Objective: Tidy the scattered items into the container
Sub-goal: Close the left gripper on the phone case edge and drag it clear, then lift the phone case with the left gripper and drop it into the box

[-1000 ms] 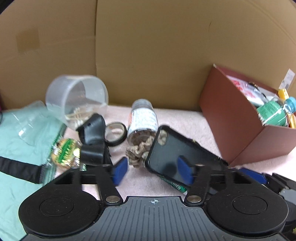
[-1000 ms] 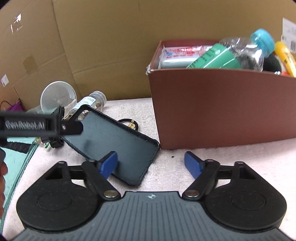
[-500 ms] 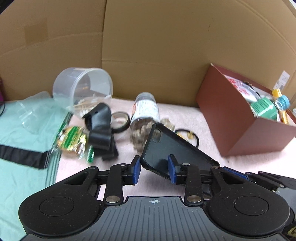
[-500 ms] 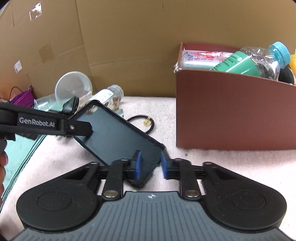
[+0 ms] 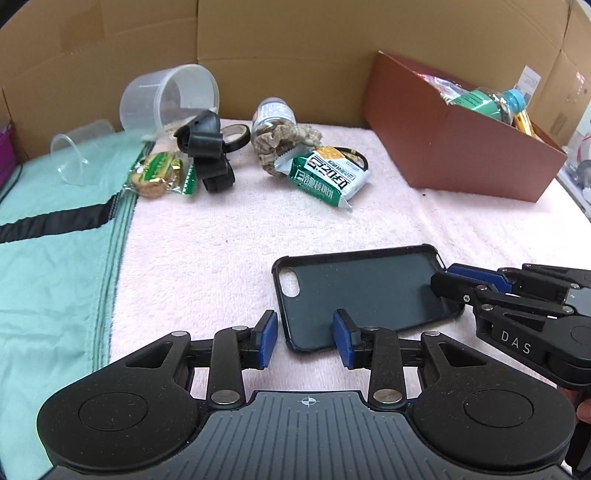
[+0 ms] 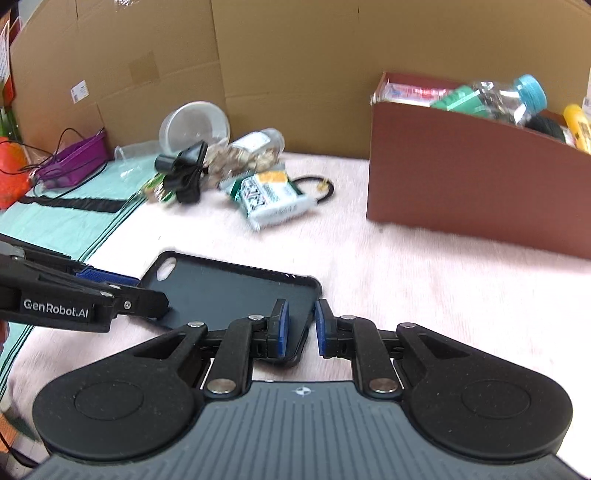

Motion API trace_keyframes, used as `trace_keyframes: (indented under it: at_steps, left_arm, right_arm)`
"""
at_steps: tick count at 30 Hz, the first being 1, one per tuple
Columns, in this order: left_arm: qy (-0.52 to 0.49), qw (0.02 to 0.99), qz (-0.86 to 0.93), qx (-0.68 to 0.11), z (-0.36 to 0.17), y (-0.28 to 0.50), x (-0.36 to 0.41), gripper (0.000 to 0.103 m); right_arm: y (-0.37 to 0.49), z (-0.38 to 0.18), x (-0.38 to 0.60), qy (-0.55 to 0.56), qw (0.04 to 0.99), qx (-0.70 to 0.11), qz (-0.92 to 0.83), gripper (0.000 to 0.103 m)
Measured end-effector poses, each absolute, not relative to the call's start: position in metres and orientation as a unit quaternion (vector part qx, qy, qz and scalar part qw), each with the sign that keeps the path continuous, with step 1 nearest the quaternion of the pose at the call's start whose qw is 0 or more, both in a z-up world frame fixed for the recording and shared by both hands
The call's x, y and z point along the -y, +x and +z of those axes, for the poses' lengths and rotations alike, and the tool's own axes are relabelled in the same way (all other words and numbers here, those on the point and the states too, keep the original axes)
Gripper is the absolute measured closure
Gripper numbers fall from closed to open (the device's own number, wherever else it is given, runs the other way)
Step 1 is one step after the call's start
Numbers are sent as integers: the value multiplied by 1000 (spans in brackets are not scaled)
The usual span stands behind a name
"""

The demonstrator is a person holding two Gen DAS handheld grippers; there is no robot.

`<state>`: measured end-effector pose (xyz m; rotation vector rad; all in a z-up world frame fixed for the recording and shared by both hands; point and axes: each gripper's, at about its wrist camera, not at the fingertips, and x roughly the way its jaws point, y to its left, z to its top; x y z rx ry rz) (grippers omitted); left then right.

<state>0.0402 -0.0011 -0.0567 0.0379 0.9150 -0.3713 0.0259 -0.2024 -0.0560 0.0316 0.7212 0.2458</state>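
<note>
the left gripper (image 5: 305,341) stands part open, its jaws having just opened, with the near edge of a black, matte, rectangular phone case (image 5: 360,291) between the blue pads, which do not press it. the right gripper (image 6: 298,328) is closed on the case's (image 6: 236,291) opposite end and carries it, tilted, above a fluffy pink towel (image 5: 221,236). beyond the left gripper lie a crinkly green-and-white snack packet (image 5: 327,177), a beige scrunchie (image 5: 284,142), a clear jar (image 5: 273,116) on its side and a translucent tub (image 5: 170,96). far right of it stands the smooth brown box (image 5: 458,147), already holding a bottle. brown cardboard walls (image 5: 277,33) enclose the surface.
</note>
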Motion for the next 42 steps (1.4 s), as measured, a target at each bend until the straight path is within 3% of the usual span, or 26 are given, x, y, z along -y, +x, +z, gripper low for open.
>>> trace_keyframes:
  at_steps: [3, 4, 5, 6, 9, 11, 13, 19, 22, 24, 42]
  left_arm:
    - [21, 883, -173, -435, -54, 41, 2, 54]
    - [21, 883, -174, -435, -54, 43, 3, 59]
    - [21, 883, -173, -437, -54, 44, 4, 70]
    - [23, 883, -170, -438, -55, 46, 5, 73]
    - [29, 883, -167, -437, -56, 47, 7, 72]
    - [29, 882, -168, -439, -58, 48, 8, 63]
    - [29, 882, -166, -441, -61, 49, 9, 63]
    - [43, 886, -157, -433, -61, 49, 13, 73]
    - [43, 887, -155, -434, -59, 47, 15, 83]
    - [42, 887, -161, -430, -56, 45, 18, 88]
    - [54, 918, -235, -315, 40, 64, 102, 88]
  right_arm:
    - [22, -56, 202, 17, 929, -352, 116, 85]
    - [21, -56, 201, 16, 929, -351, 115, 85]
    - [21, -56, 200, 16, 930, -350, 114, 85]
    - [21, -57, 200, 19, 930, -349, 113, 85]
    - [23, -57, 201, 27, 931, -348, 109, 85]
    - [23, -58, 201, 27, 931, -346, 109, 85]
    - [24, -58, 200, 25, 931, -346, 109, 85]
    - [23, -60, 196, 7, 935, -337, 108, 84]
    - [20, -59, 199, 9, 936, -337, 101, 98]
    - [18, -57, 203, 11, 935, -339, 99, 98]
    - [15, 32, 282, 29, 974, -223, 31, 98]
